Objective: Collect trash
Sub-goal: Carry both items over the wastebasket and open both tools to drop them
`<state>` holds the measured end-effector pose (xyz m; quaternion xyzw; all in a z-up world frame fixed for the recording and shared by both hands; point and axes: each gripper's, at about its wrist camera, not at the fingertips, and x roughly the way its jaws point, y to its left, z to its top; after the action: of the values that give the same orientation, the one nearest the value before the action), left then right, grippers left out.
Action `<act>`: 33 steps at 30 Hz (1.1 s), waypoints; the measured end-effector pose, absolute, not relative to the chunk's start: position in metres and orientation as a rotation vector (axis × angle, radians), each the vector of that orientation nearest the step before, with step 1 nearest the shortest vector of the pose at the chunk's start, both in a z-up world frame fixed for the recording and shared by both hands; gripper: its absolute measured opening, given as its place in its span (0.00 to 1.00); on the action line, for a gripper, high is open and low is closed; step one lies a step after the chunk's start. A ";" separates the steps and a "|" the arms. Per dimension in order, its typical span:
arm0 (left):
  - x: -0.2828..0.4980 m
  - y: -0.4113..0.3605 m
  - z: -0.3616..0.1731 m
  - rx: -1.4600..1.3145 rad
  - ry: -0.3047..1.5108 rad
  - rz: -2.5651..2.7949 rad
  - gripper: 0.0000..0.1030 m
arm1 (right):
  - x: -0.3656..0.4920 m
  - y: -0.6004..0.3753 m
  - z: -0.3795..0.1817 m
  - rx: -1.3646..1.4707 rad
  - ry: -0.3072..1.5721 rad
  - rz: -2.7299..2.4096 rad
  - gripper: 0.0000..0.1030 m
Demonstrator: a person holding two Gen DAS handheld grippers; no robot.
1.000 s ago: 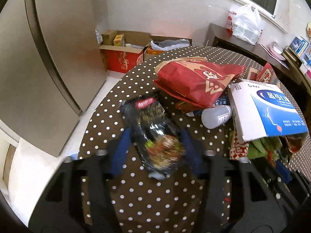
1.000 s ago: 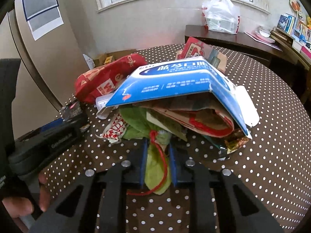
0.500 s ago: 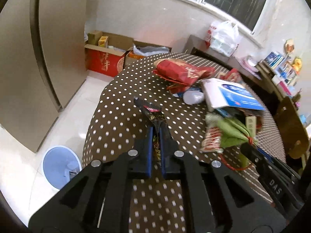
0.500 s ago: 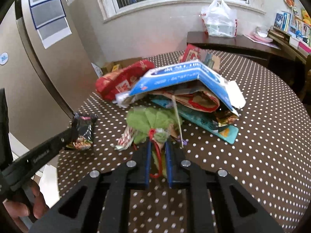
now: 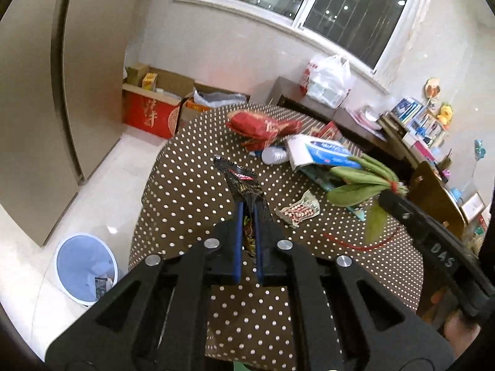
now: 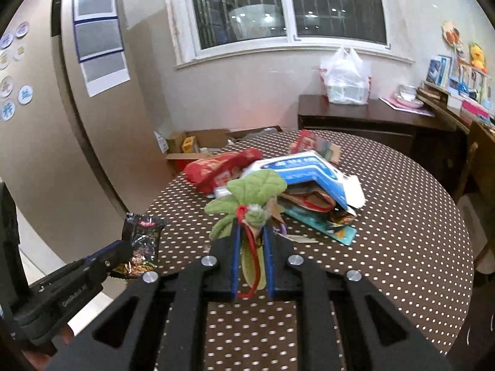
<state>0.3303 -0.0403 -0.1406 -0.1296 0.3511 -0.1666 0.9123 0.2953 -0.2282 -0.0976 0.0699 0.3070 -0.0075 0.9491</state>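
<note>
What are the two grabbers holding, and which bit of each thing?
The left gripper pinches the black snack wrapper by its lower end. The right gripper pinches the green leaf bundle just below its red tie.

Clamped tight in the left gripper (image 5: 247,213): black snack wrapper (image 5: 244,185), raised over the polka-dot table (image 5: 185,191) (blue bin (image 5: 85,267) on floor, lower left).

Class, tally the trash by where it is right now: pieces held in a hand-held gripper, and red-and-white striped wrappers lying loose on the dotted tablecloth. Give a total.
Held in a hand-held gripper: 2, black snack wrapper and green leaf bundle
Striped wrapper loose on tablecloth: 1
Total: 3
</note>
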 end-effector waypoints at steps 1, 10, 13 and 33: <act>0.326 -0.035 -0.137 -0.272 0.712 -0.340 0.06 | 0.295 -0.224 -0.095 0.141 0.620 -0.005 0.13; 0.303 0.024 -0.129 -0.284 0.638 -0.230 0.06 | 0.310 -0.139 -0.091 0.083 0.631 0.169 0.13; 0.301 0.059 -0.134 -0.298 0.631 -0.149 0.06 | 0.320 -0.101 -0.095 0.061 0.647 0.238 0.13; 0.304 0.261 -0.229 -0.409 0.764 0.290 0.06 | 0.383 0.129 -0.187 -0.065 0.823 0.608 0.16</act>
<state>0.3042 0.2606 -0.2286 -0.1975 0.3687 0.1401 0.8975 0.3828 0.1287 -0.1869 -0.0313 0.3936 0.2910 0.8714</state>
